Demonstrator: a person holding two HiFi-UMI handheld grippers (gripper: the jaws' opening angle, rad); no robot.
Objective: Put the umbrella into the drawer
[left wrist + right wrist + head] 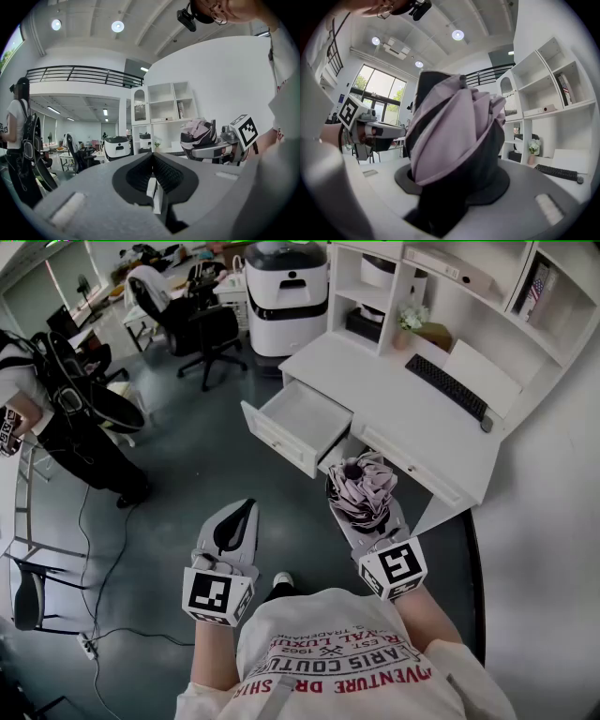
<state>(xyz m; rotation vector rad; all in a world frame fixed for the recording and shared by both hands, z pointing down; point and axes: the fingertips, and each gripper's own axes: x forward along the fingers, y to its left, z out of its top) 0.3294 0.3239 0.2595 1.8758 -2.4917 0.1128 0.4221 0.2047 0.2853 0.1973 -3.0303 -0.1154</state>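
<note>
Umbrella (361, 486) is clamped in right hand-held gripper (364, 502); drawer (302, 418) is seen pulled out just ahead-left, at desk (375, 390) front edge. Left hand-held gripper (246, 510): jaws together, empty.

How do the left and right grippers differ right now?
Load: the left gripper has its fingers together with nothing between them, while the right gripper is shut on the folded umbrella.
Place: the right gripper sits nearer the open drawer; the left gripper is out over the floor, farther from the desk.
Shared: both point forward, roughly level, and each carries a marker cube.
</note>
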